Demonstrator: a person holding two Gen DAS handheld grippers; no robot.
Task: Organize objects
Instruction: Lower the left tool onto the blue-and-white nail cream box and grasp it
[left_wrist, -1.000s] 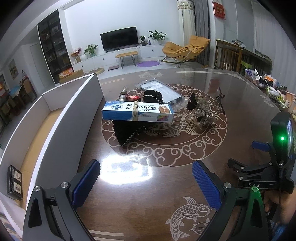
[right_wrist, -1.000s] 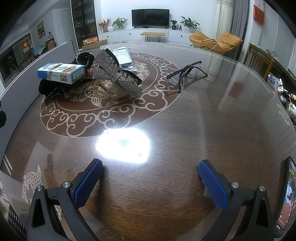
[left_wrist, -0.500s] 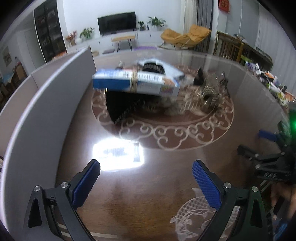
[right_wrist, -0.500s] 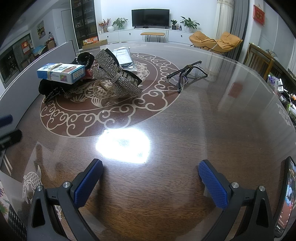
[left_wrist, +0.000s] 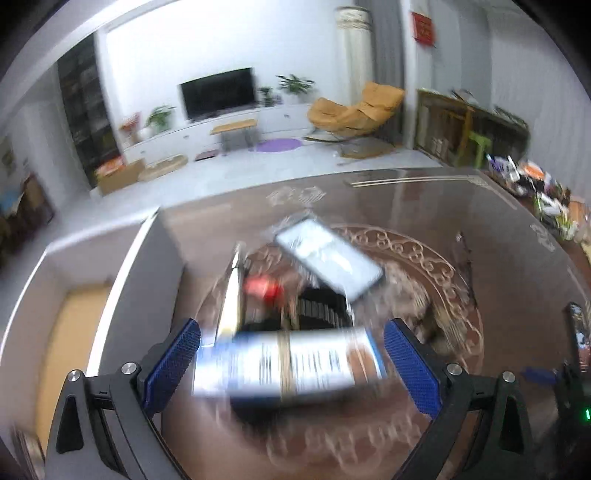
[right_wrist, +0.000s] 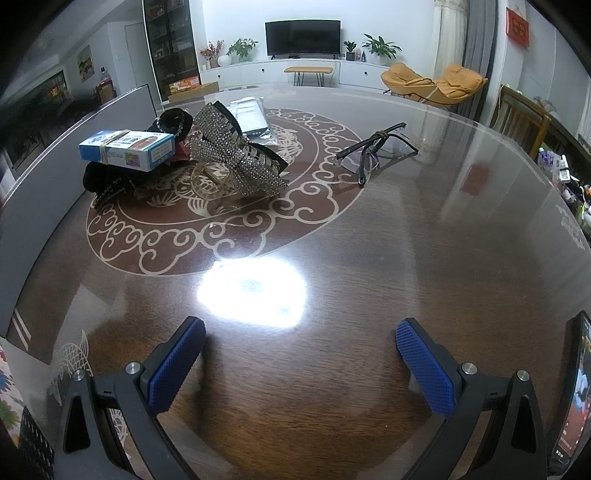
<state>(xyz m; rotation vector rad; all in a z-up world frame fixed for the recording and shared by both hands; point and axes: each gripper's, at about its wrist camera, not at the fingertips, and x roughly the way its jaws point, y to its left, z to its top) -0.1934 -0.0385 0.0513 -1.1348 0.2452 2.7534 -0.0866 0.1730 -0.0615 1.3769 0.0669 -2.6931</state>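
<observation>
The left tongs stand spread wide, and the blue-and-white box lies crosswise between the two blue pads, neither of which seems to touch it, though the left wrist view is badly blurred. The box rests atop a black pouch on the table. The right tongs are likewise spread, holding nothing, with the rhinestone bow and glasses well ahead of them.

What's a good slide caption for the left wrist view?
Open left gripper closing in on a blue-and-white box atop the pile on the patterned table.
</observation>
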